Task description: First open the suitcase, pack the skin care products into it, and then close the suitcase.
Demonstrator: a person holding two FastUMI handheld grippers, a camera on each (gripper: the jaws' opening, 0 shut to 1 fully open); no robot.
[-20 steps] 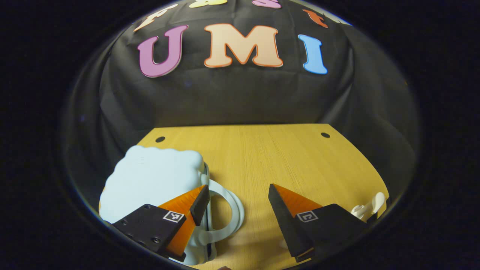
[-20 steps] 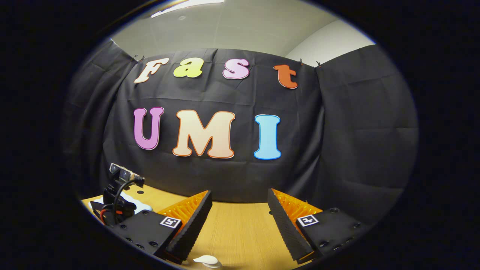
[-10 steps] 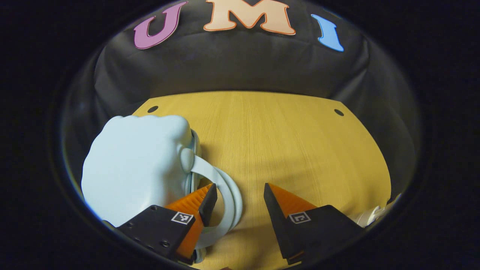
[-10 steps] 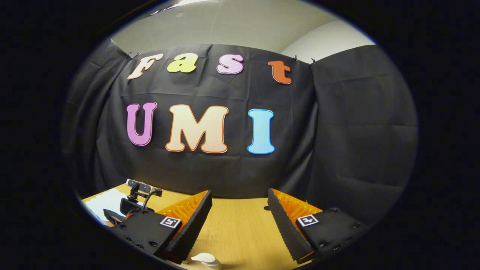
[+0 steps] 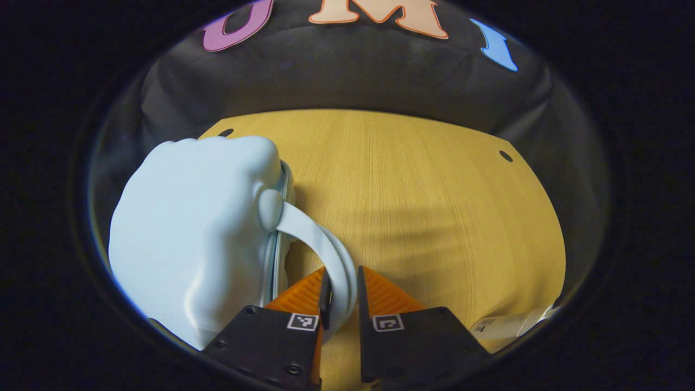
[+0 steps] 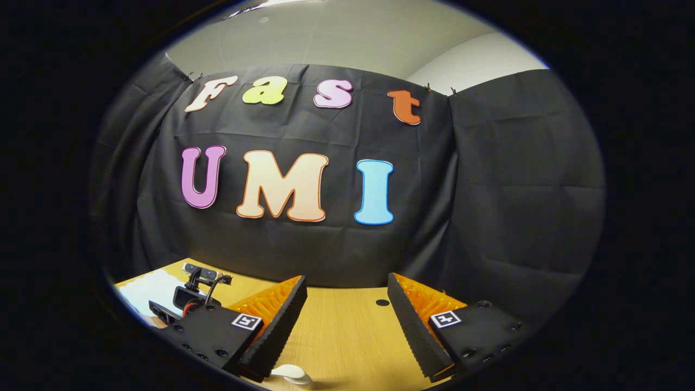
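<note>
A pale blue suitcase (image 5: 195, 244) lies closed on the wooden table (image 5: 423, 195), at the left of the left gripper view. Its curved handle (image 5: 320, 244) arches out to the right, and my left gripper (image 5: 342, 288) is shut on the handle's lower part. A white skin care bottle (image 5: 510, 326) lies at the table's right edge. In the right gripper view, my right gripper (image 6: 347, 304) hangs open above the table with nothing between its fingers. A small white skin care product (image 6: 290, 373) lies just below it. Far to its left I see the left gripper (image 6: 190, 296) by the suitcase (image 6: 149, 288).
The black cloth wall closes off the back of the table. Two small round holes (image 5: 505, 156) sit near the table's far corners. Bare wood stretches to the right of the suitcase.
My left gripper moved in over the suitcase handle and closed on it; half a second ago its fingers stood wide apart. The right gripper has barely shifted.
</note>
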